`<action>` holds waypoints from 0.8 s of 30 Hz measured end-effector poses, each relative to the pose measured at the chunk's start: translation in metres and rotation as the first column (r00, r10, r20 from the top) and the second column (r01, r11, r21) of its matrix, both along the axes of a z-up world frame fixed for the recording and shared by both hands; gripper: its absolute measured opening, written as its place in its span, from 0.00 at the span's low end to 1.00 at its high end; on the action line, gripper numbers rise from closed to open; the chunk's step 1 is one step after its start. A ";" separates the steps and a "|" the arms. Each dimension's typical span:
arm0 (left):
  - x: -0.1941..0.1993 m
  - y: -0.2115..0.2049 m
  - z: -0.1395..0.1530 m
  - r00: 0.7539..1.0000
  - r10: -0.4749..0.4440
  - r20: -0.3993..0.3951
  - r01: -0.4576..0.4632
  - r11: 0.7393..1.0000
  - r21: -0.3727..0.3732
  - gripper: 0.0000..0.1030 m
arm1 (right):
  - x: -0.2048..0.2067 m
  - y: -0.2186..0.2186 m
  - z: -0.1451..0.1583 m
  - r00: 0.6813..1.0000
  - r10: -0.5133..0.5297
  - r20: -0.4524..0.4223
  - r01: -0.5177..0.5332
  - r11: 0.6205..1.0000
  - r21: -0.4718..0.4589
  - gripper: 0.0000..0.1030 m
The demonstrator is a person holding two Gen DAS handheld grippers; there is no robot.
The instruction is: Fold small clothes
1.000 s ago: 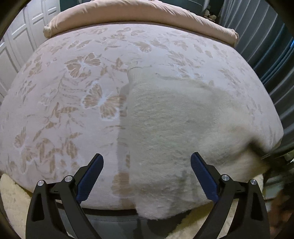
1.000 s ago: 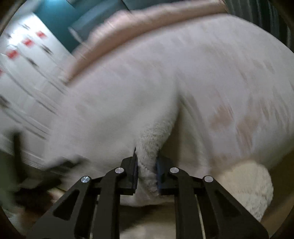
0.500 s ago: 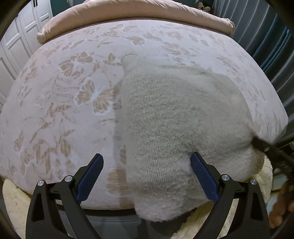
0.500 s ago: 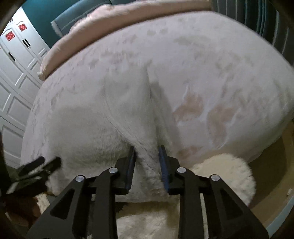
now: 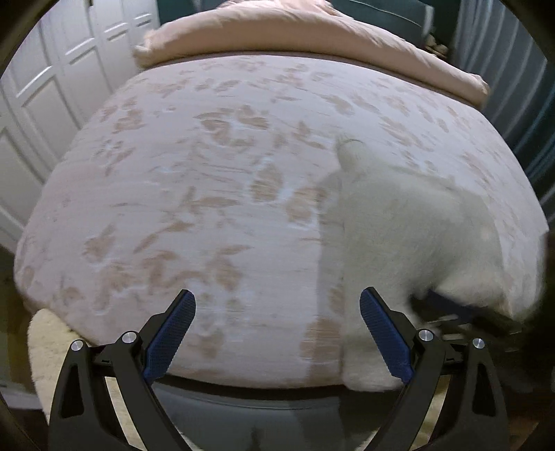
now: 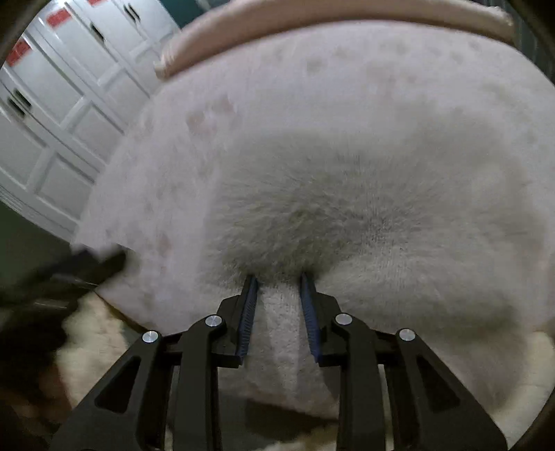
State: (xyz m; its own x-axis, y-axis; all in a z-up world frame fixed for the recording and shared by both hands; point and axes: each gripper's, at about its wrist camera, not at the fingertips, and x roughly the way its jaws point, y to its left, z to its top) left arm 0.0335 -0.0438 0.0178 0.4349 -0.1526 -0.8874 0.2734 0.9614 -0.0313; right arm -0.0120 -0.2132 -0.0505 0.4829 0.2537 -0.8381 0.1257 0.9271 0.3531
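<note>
A cream knitted sweater (image 5: 409, 236) lies on the near right part of the floral bed cover (image 5: 194, 208); its near edge hangs over the bed's front. My left gripper (image 5: 277, 329) is open and empty at the bed's front edge, left of the sweater. My right gripper (image 6: 279, 305) is shut on a fold of the sweater (image 6: 312, 215) at its near edge; it also shows in the left wrist view (image 5: 461, 312) at the sweater's lower right. The left gripper shows blurred in the right wrist view (image 6: 86, 267).
A pink rolled duvet (image 5: 295, 31) lies along the bed's far end. White panelled wardrobe doors (image 5: 52, 86) stand at the left. A fluffy cream rug (image 5: 45, 343) lies on the floor below the bed's front edge.
My left gripper has swung left, so the sweater now sits at its right. My right gripper has moved leftward along the sweater's near edge, still gripping the fold.
</note>
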 end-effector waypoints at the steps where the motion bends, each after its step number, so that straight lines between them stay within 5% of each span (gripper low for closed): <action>1: 0.002 0.004 0.000 1.000 0.007 0.001 -0.007 1.000 -0.001 0.91 | 0.002 0.004 0.001 1.000 0.011 0.010 -0.011 1.000 -0.012 0.25; 6: 0.002 0.001 0.004 1.000 -0.001 -0.010 0.001 0.999 -0.042 0.91 | -0.008 -0.016 0.046 0.996 -0.051 0.066 0.051 0.999 0.009 0.24; 11: -0.003 -0.032 0.002 0.997 -0.073 -0.011 0.072 0.995 -0.068 0.91 | -0.008 -0.034 0.001 0.994 -0.095 -0.048 0.095 0.995 -0.001 0.21; 14: -0.007 -0.054 0.001 0.992 -0.128 -0.002 0.128 0.990 -0.053 0.91 | -0.022 -0.050 0.030 0.986 -0.165 0.006 0.165 0.985 0.057 0.21; 18: -0.010 -0.078 -0.002 0.985 -0.170 -0.002 0.170 0.984 -0.051 0.91 | -0.046 -0.083 0.061 0.950 -0.300 0.089 0.306 0.950 -0.067 0.28; 24: -0.014 -0.107 -0.022 0.977 -0.209 -0.035 0.208 0.978 -0.019 0.91 | -0.052 -0.121 0.014 0.926 -0.378 -0.025 0.376 0.925 -0.063 0.37</action>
